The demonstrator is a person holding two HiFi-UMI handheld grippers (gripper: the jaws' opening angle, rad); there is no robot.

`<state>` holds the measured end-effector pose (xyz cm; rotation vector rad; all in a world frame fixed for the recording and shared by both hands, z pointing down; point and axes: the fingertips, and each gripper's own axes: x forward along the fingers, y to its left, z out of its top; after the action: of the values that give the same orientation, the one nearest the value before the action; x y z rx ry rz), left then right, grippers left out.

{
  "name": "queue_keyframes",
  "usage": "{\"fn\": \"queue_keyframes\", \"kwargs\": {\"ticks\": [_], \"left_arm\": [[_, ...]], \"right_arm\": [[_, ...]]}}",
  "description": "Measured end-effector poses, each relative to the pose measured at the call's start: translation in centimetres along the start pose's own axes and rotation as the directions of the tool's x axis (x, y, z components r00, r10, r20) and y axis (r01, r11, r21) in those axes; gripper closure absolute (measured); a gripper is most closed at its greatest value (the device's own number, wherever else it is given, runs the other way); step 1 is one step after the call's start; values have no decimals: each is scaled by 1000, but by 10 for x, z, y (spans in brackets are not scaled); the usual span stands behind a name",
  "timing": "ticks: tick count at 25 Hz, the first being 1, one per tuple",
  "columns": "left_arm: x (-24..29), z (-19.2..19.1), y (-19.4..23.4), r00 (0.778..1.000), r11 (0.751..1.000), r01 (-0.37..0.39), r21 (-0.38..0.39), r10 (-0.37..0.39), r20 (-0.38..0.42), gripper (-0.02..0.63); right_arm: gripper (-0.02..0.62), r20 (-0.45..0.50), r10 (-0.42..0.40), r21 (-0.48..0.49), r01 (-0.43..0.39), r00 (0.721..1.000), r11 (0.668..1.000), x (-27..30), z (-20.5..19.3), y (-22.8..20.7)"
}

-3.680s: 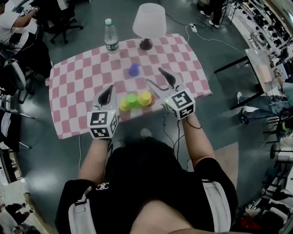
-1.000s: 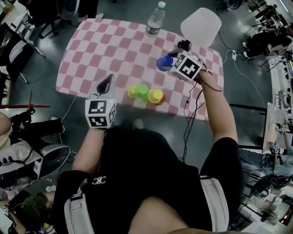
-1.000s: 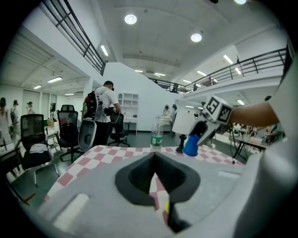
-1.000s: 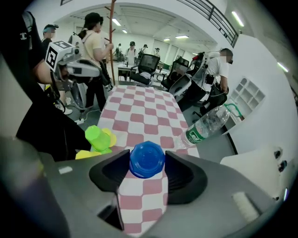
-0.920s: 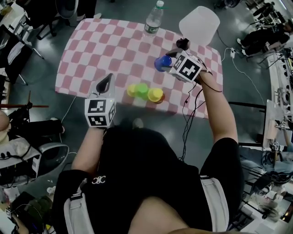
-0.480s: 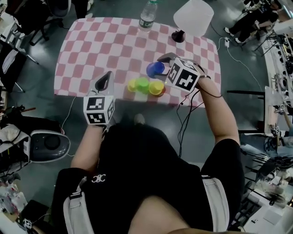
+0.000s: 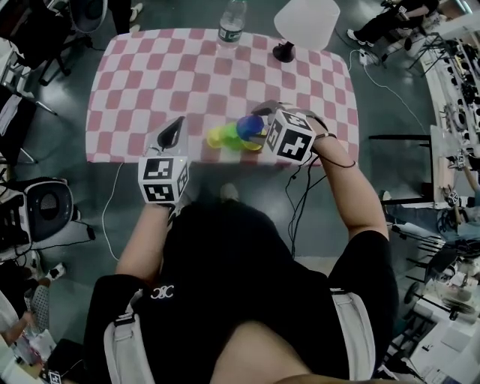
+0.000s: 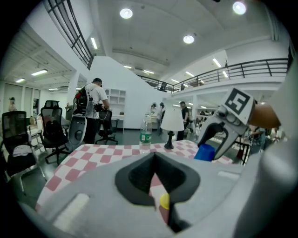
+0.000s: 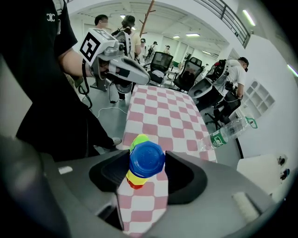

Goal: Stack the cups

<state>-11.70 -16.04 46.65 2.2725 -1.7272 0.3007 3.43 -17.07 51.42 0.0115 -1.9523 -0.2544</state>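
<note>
My right hand-held gripper [image 9: 148,163] pinching the blue cup [image 7: 249,126], over the row of coloured cups [image 7: 225,136] at the table's [image 7: 135,90] near edge, left hand-held gripper [image 7: 178,124] pressed together beside them, bottle [image 7: 231,15] and lamp [image 7: 306,21] beyond

The blue cup [image 7: 250,126] is held base up between the right tongs [image 9: 145,168], in the air over the others. Below it, near the desk's [image 7: 150,90] front edge, a yellow cup [image 7: 215,137], green cup [image 7: 229,133] and orange-yellow cup [image 7: 259,143] stand close in a row, the last partly hidden under the blue.
</note>
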Motion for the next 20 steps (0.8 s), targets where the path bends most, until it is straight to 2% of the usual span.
{"fn": "queue_keyframes", "kwargs": {"ticks": [8, 16, 20], "left_arm": [[1, -2, 0, 1000, 1000, 11, 7, -10, -17, 608], [3, -1, 2, 1000, 1000, 10, 12, -10, -11, 609], [5, 2, 3, 1000, 1000, 12, 18, -12, -7, 609]], "right_arm": [[357, 32, 14, 6, -14, 999, 1000, 8, 1, 6], [357, 19, 19, -1, -19, 1000, 1000, 13, -1, 6], [282, 60, 52, 9, -53, 997, 999, 9, 3, 11]]}}
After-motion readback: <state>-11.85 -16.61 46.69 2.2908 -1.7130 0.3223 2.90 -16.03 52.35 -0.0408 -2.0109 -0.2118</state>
